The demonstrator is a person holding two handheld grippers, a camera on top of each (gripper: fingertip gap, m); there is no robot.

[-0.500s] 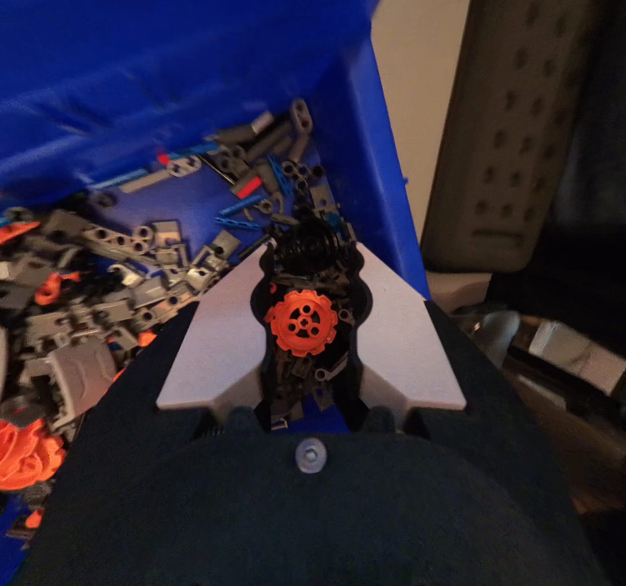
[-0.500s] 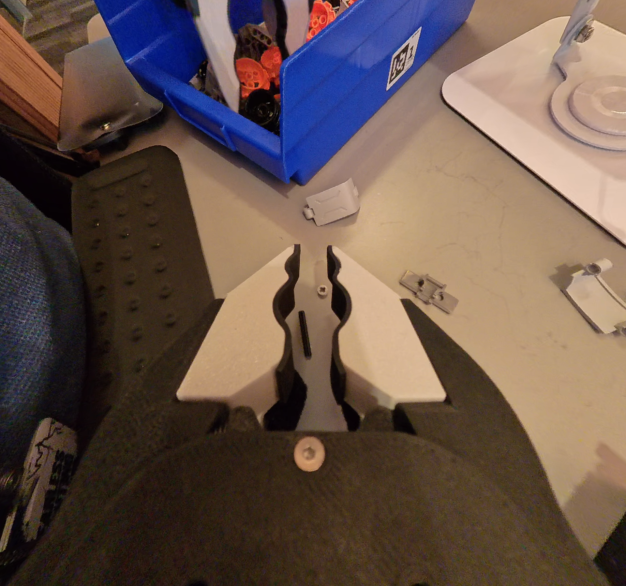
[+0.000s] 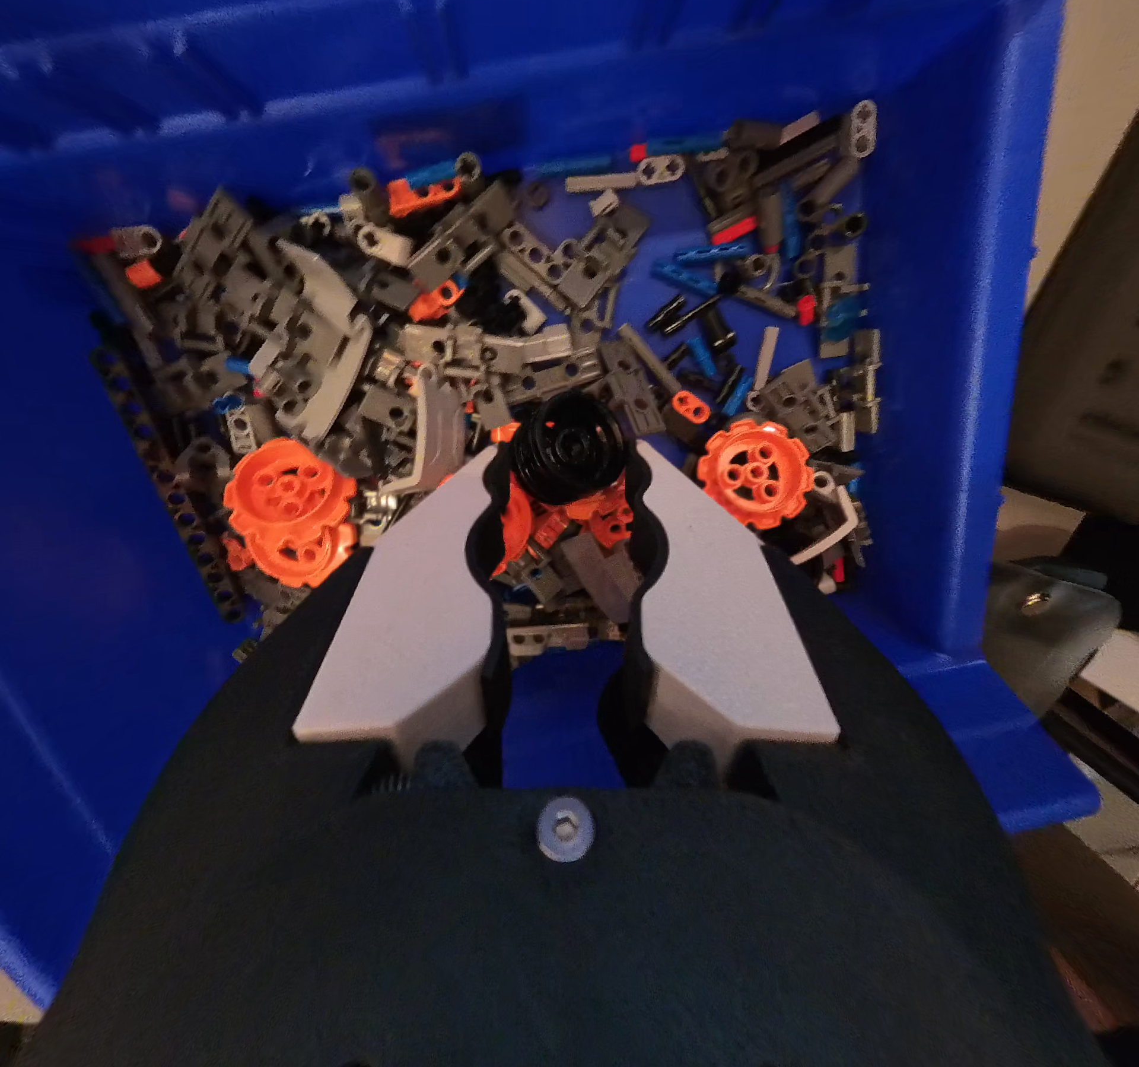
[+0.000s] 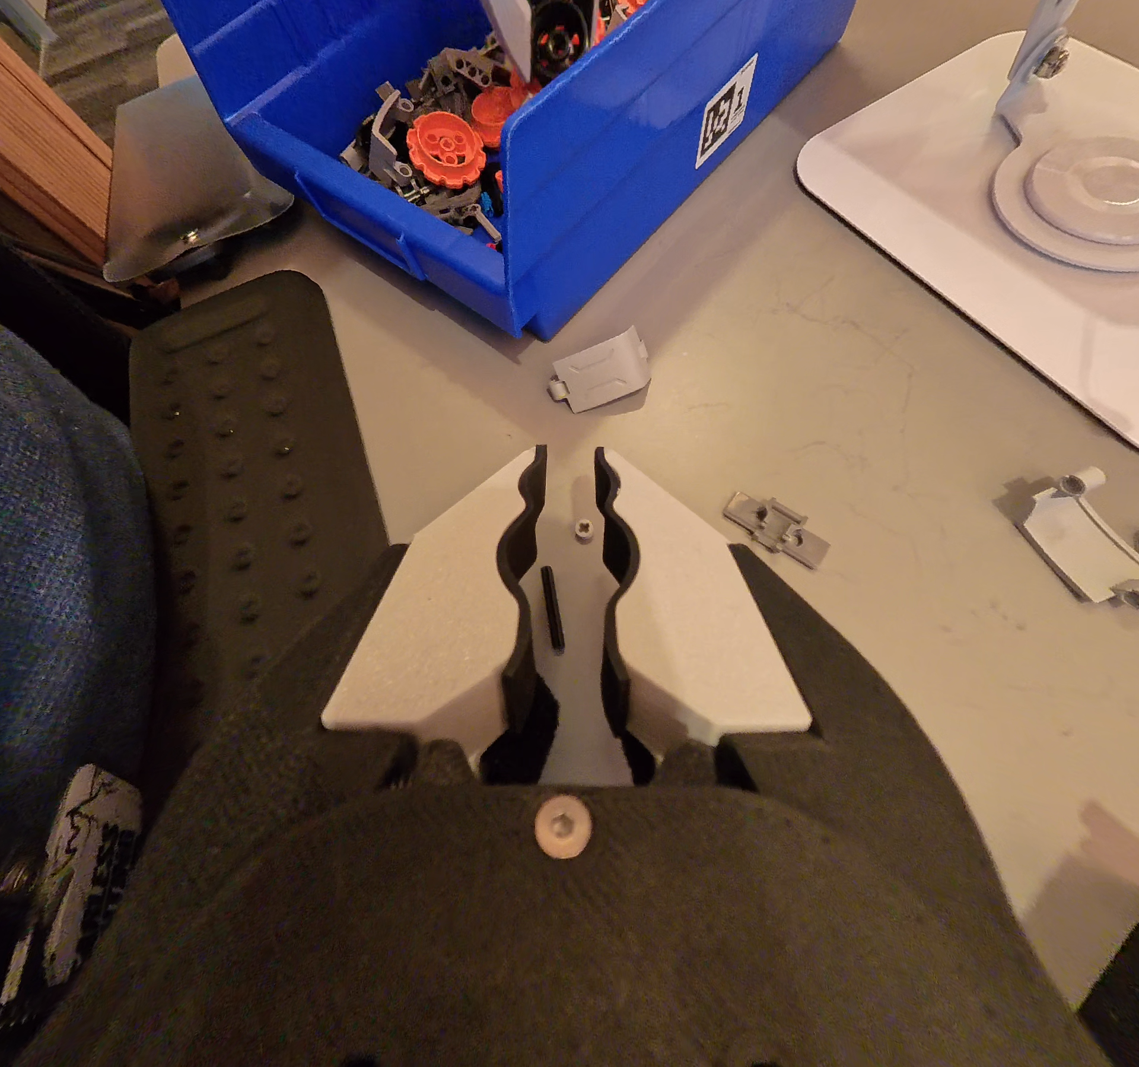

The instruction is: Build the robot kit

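The left gripper pinched a black wheel at its fingertips, above the blue bin at frame centre. The right gripper hung parted and empty over a black pin lying lengthwise between its jaws.

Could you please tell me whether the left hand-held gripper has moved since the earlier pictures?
Yes. In the right wrist view, the left hand-held gripper holding the black wheel has risen against the blue bin, which stays in place on the table.
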